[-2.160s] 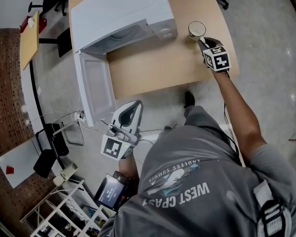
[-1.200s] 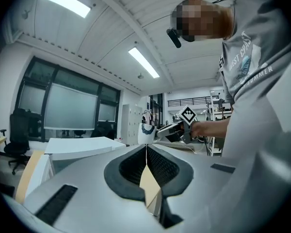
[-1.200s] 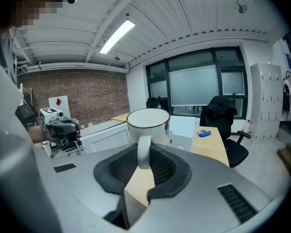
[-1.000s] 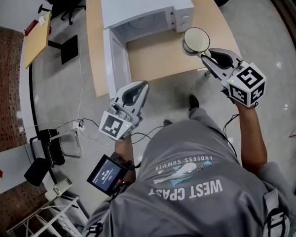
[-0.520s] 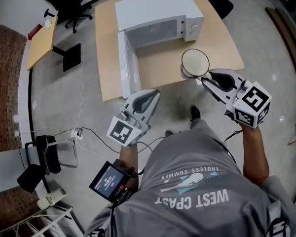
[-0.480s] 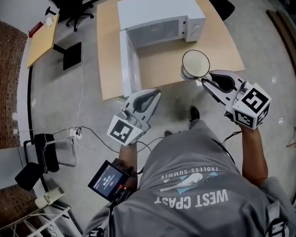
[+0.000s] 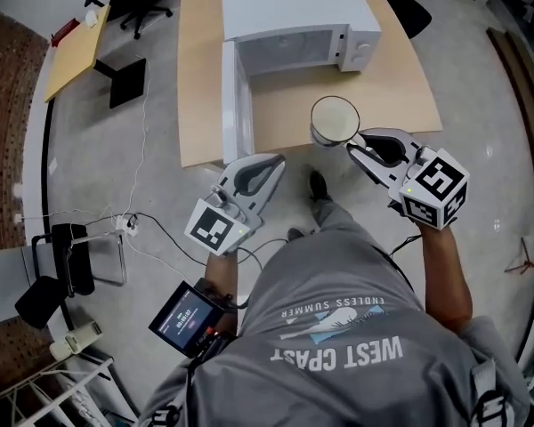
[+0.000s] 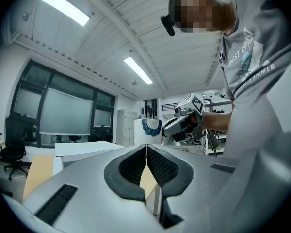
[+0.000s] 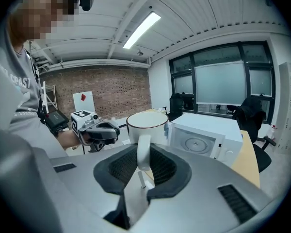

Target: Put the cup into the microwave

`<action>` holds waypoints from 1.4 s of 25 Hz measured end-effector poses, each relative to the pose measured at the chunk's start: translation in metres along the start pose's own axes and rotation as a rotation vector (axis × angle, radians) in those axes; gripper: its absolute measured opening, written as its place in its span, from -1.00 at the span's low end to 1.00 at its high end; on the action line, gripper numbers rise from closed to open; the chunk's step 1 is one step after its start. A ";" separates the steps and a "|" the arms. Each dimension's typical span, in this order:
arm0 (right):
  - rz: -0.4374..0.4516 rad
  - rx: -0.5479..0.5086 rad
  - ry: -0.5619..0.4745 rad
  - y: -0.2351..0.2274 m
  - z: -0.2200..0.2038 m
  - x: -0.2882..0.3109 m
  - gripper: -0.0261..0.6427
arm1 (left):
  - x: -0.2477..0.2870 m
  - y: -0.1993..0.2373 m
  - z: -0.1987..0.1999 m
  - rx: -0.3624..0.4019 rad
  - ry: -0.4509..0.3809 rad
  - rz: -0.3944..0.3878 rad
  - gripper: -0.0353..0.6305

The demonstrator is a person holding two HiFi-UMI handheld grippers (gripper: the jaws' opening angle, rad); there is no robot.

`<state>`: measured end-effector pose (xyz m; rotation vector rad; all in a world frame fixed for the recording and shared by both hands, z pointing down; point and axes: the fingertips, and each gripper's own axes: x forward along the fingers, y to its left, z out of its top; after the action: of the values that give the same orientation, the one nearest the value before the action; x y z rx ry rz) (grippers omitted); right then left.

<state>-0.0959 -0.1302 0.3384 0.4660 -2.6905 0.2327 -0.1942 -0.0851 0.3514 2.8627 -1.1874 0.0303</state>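
The right gripper (image 9: 141, 168) is clamped on the handle (image 9: 143, 152) of the cup (image 9: 146, 124): the white handle stands upright between the two dark pads, pinched from both sides, and the cup's body sits just past the jaw tips, upright, with its open mouth facing up and its inside pale. From the head view the cup hangs directly ahead of this gripper's nose, in the air over the near edge of the wooden table (image 7: 392, 96), touching nothing but the pads. Farther out along the same line, beyond the cup, stands the white microwave (image 7: 294, 7); its door (image 7: 234, 96) is swung wide open toward the gripper's left side and the cavity faces the cup, with the cup well short of the opening. The left gripper (image 7: 271, 160) is off to the right gripper's left, well apart from the cup, over the floor just before the table edge and near the free end of the open door. Its jaws are pressed fully together with nothing between them. From that gripper's own view the cup shows beyond its tips and to the right, a blue pattern on its side.
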 end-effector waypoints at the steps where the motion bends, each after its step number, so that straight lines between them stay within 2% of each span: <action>1: 0.007 0.003 0.004 -0.004 -0.002 0.006 -0.70 | 0.000 0.003 -0.001 -0.001 0.004 0.006 -0.82; 8: 0.056 0.047 0.030 -0.049 -0.019 0.059 -0.70 | 0.005 0.031 -0.010 -0.021 0.046 0.069 -0.82; 14: 0.071 0.077 0.087 -0.107 -0.037 0.119 -0.70 | 0.018 0.063 -0.010 -0.052 0.042 0.114 -0.82; 23: 0.022 0.132 0.183 -0.216 -0.083 0.226 -0.70 | 0.050 0.094 -0.030 -0.109 0.064 0.122 -0.82; 29: -0.061 0.161 0.189 -0.285 -0.111 0.290 -0.70 | 0.062 0.121 -0.046 -0.145 0.087 0.154 -0.82; 35: -0.120 0.179 0.153 -0.326 -0.119 0.334 -0.70 | 0.063 0.129 -0.047 -0.155 0.118 0.156 -0.82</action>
<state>-0.2269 -0.5023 0.6143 0.6336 -2.4934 0.4576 -0.2409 -0.2186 0.4042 2.5931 -1.3234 0.1053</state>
